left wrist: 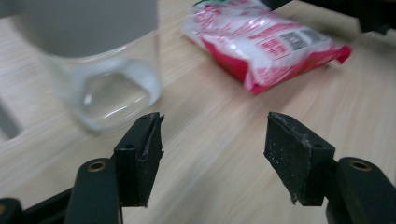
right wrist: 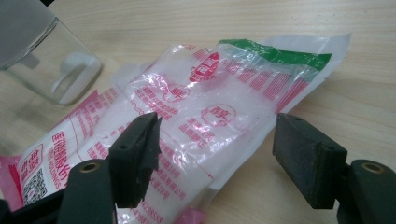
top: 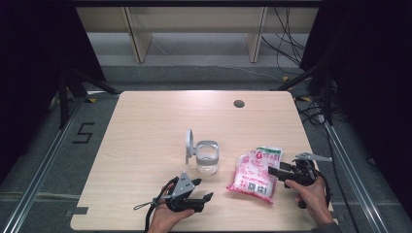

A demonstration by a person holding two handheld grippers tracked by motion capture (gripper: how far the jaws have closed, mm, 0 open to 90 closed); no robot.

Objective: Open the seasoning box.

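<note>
Hovering over the near edge of the tabletop (top: pixel 145 121), both grippers stand empty, so the work looks barely begun. The sealed pink-and-white bag (top: pixel 255 174) lies flat near the near right corner, and the right gripper (top: pixel 277 171) points at its right end, jaws wide with the plastic seen between them but not pinched. The clear glass jar (top: pixel 207 158) stands upright near the middle, its hinged lid (top: pixel 189 144) swung open and nothing visible inside. The left gripper (top: pixel 204 189) sits just in front of the jar, jaws wide apart over bare wood. Gripping the bag, opening it and filling the jar all appear left to do.
</note>
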